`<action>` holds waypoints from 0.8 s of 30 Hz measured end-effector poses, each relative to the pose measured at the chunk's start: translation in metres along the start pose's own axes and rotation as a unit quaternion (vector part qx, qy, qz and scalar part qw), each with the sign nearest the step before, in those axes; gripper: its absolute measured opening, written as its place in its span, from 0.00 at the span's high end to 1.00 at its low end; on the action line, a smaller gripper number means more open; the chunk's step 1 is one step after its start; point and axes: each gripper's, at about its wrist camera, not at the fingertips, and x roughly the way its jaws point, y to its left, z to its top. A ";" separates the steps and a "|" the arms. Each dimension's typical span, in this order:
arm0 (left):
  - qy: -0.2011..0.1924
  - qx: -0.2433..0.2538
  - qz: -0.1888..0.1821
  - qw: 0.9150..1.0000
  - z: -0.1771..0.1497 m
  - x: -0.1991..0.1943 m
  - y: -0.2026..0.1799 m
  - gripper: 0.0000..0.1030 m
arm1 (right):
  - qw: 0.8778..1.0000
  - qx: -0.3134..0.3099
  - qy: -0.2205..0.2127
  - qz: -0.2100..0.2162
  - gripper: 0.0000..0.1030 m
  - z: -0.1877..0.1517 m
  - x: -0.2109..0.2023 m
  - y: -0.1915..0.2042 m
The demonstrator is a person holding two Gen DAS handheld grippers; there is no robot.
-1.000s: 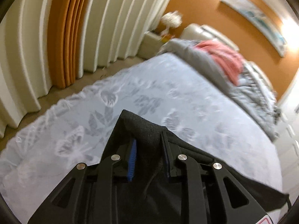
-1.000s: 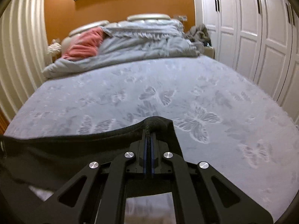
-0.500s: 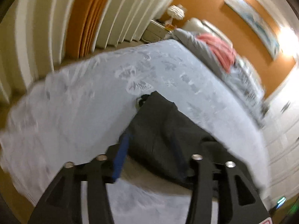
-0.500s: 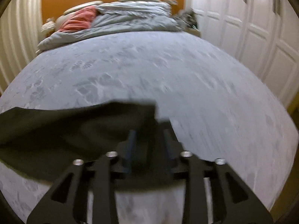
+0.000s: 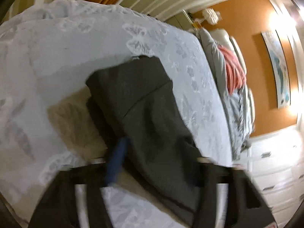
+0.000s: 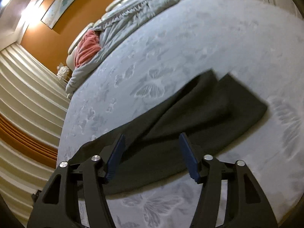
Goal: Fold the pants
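Dark grey pants lie folded over on the pale butterfly-print bed cover. My left gripper hovers low over their near end; the view is blurred. Its jaws are closing with the cloth between them. One blue pad stands clear of the fabric, and the pants hide the other finger. In the right wrist view the pants stretch across the bed cover. My right gripper is open just above them, both blue pads clear of the cloth.
A bunched grey duvet and a pink garment lie at the head of the bed. Cream and orange curtains hang along one side. White drawers stand on the other side. The bed's near edge is close below both grippers.
Both grippers have let go of the pants and opened. The raised edge of the cloth has dropped onto the bed. Both views have rolled and moved lower, closer to the cover.
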 end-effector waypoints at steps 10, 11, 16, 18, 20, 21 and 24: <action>0.013 0.016 -0.005 1.000 0.012 0.008 -0.013 1.00 | 0.999 0.015 0.023 -0.033 0.51 0.037 0.069 0.007; 0.016 0.014 -0.002 1.000 0.013 0.010 -0.012 1.00 | 0.998 0.023 0.031 -0.043 0.51 0.040 0.080 0.005; 0.035 -0.003 0.011 0.999 0.014 0.024 0.001 1.00 | 0.996 0.038 0.028 -0.071 0.97 0.043 0.103 -0.003; 0.037 0.001 0.011 0.999 0.015 0.026 0.001 1.00 | 0.999 0.039 -0.016 -0.030 0.97 0.052 0.076 0.008; 0.031 0.008 0.011 0.999 0.018 0.022 -0.001 1.00 | 0.997 -0.014 -0.077 0.022 0.98 0.060 0.024 0.035; 0.028 0.009 0.010 0.999 0.018 0.021 -0.001 1.00 | 0.993 -0.050 -0.101 0.030 0.98 0.058 -0.002 0.047; 0.026 0.009 0.016 0.999 0.021 0.017 0.001 1.00 | 0.984 -0.125 -0.123 -0.014 0.98 0.037 -0.034 0.045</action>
